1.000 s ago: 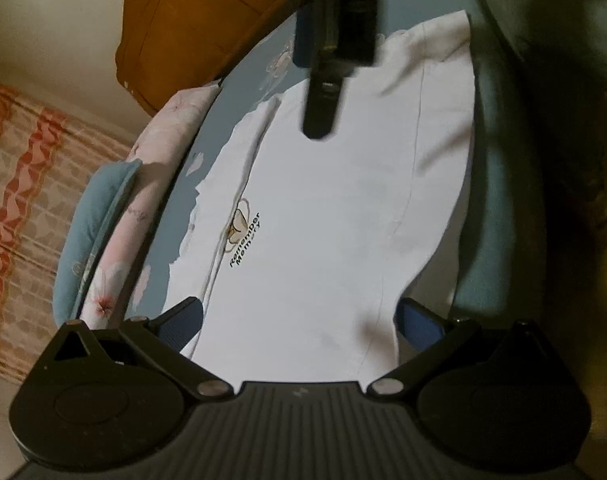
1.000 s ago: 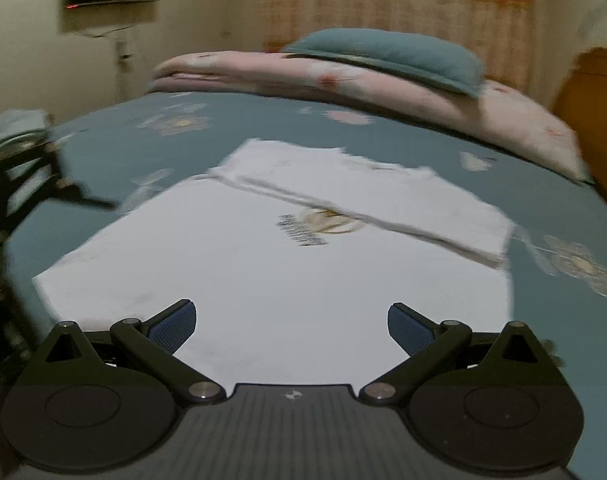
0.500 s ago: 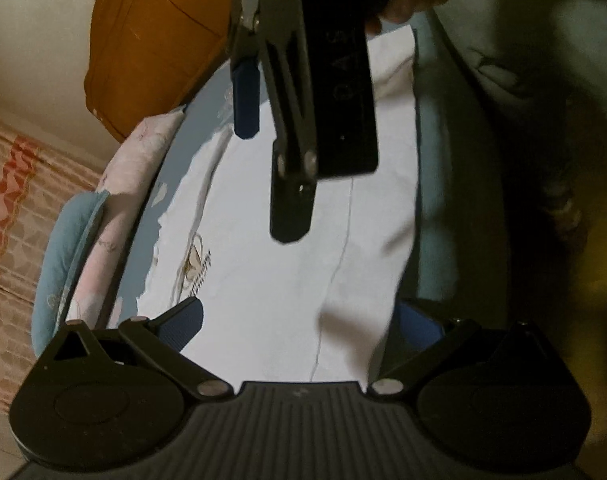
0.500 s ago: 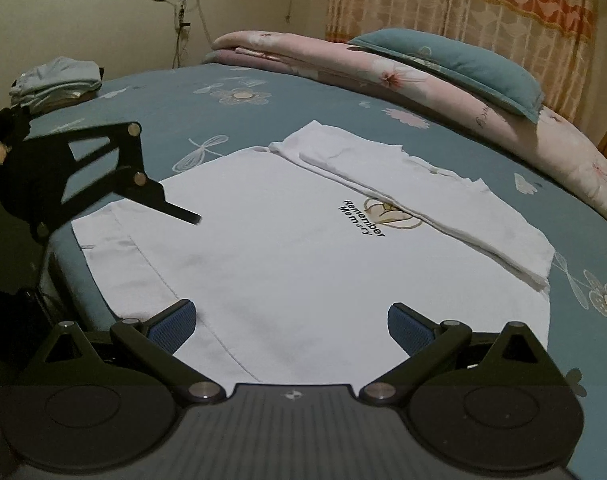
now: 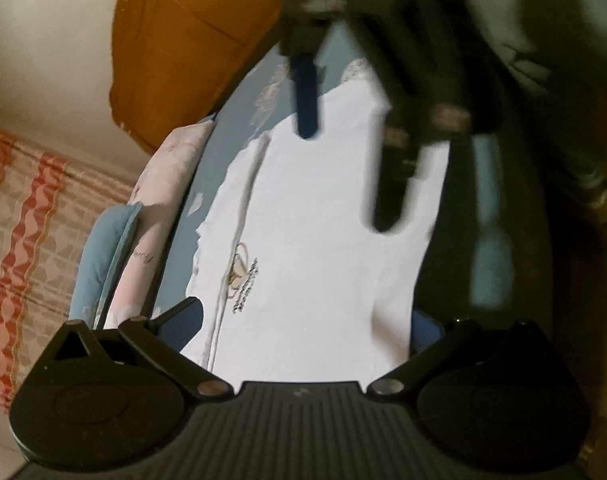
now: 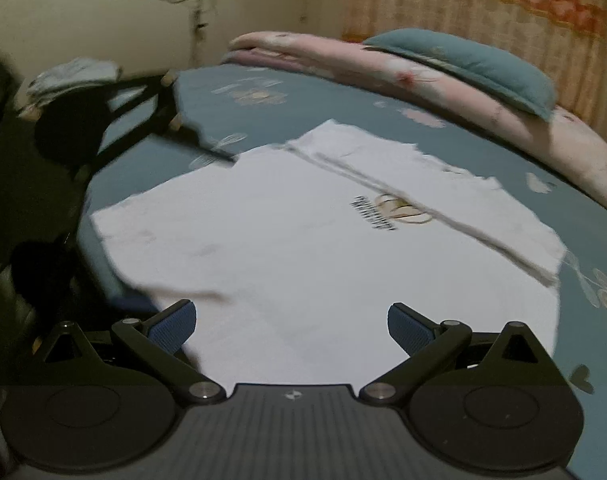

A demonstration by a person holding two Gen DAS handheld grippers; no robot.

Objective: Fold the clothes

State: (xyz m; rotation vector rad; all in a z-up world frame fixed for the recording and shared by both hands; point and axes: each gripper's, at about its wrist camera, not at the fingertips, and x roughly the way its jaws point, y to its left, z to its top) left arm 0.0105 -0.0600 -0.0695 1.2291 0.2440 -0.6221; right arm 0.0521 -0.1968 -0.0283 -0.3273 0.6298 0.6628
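Observation:
A white T-shirt (image 5: 311,240) lies flat on the blue bedsheet (image 6: 303,100), its black-and-gold print (image 6: 387,210) partly under a long folded-over far side (image 6: 415,184). My left gripper (image 5: 303,324) is open over the shirt's end, nothing between its pads. In the right wrist view the left gripper (image 6: 207,148) appears blurred beyond the shirt's left corner. My right gripper (image 6: 291,326) hovers open above the shirt's near edge. It also hangs blurred over the shirt's far end as the right gripper (image 5: 347,178) in the left wrist view.
A pink floral quilt (image 6: 423,76) and a teal pillow (image 6: 463,60) lie along the bed's far side before a curtain (image 6: 483,4). Folded clothes (image 6: 71,76) are stacked at the left. An orange wooden cabinet (image 5: 191,40) stands past the bed; a person's trousers (image 5: 563,80) are beside it.
Both grippers stayed open and kept moving above the shirt; both views are blurred now. In the left wrist view the right gripper has drawn back from the camera and shifted right. The shirt has not moved.

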